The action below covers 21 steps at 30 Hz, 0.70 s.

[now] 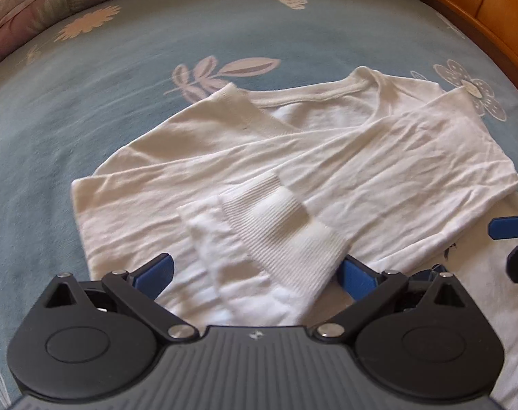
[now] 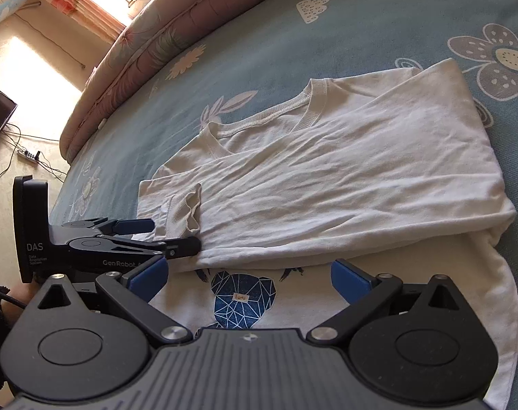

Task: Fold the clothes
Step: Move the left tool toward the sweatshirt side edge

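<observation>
A white long-sleeved shirt (image 1: 293, 157) lies flat on the bed, both sleeves folded across its chest. One ribbed cuff (image 1: 286, 235) lies between the open fingers of my left gripper (image 1: 255, 273), which holds nothing. In the right wrist view the shirt (image 2: 344, 177) shows a blue geometric bear print (image 2: 243, 302) near its lower part. My right gripper (image 2: 248, 278) is open above that print and empty. The left gripper (image 2: 149, 235) shows at the left, open at the cuff (image 2: 185, 213). The right gripper's fingertips (image 1: 511, 227) show at the right edge of the left wrist view.
The bed has a blue-grey sheet with flower prints (image 1: 122, 109). A floral quilt roll (image 2: 149, 54) lies along its far side. An orange headboard (image 1: 480, 10) bounds the right side. A floor with cables and a power strip (image 2: 28, 153) lies beyond the bed.
</observation>
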Motion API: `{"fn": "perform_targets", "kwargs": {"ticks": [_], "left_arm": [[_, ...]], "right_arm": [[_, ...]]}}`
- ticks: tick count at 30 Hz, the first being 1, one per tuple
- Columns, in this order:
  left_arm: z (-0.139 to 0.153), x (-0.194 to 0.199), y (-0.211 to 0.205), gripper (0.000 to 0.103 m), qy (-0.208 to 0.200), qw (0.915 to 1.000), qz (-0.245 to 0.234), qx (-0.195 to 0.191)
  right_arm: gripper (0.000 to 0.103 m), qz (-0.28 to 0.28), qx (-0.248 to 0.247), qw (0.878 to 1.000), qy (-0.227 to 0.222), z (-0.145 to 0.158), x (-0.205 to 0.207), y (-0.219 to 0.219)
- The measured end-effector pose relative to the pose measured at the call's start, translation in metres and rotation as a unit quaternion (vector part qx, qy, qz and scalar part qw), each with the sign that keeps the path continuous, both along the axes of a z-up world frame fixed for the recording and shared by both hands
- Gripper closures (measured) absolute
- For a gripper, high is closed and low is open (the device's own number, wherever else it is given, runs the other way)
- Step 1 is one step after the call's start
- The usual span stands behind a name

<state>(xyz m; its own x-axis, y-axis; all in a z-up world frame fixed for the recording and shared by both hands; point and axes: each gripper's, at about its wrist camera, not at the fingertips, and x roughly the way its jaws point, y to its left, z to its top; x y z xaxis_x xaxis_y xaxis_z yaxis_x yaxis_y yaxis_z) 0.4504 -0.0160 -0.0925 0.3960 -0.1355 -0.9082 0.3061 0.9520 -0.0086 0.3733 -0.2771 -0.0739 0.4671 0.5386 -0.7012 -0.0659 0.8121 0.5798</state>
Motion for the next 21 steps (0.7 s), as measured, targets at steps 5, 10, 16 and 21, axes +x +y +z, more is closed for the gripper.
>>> {"fn": "perform_targets", "kwargs": {"ticks": [5, 10, 16, 21], "left_arm": [[0.011, 0.0, 0.049, 0.002, 0.002, 0.9961, 0.088, -0.009], [0.022, -0.004, 0.074, 0.002, 0.001, 0.992, 0.123, -0.028], [0.034, -0.003, 0.058, 0.002, -0.021, 0.9946, 0.075, -0.069], [0.027, 0.002, 0.02, 0.002, 0.001, 0.9917, -0.025, -0.126]], "right_arm": [[0.0, -0.003, 0.005, 1.0, 0.004, -0.002, -0.001, -0.001], [0.0, 0.006, 0.007, 1.0, 0.004, -0.003, -0.002, 0.008], [0.0, 0.022, 0.008, 1.0, 0.004, -0.001, 0.0, 0.02], [0.0, 0.028, 0.007, 1.0, 0.007, -0.003, 0.0, 0.026]]}}
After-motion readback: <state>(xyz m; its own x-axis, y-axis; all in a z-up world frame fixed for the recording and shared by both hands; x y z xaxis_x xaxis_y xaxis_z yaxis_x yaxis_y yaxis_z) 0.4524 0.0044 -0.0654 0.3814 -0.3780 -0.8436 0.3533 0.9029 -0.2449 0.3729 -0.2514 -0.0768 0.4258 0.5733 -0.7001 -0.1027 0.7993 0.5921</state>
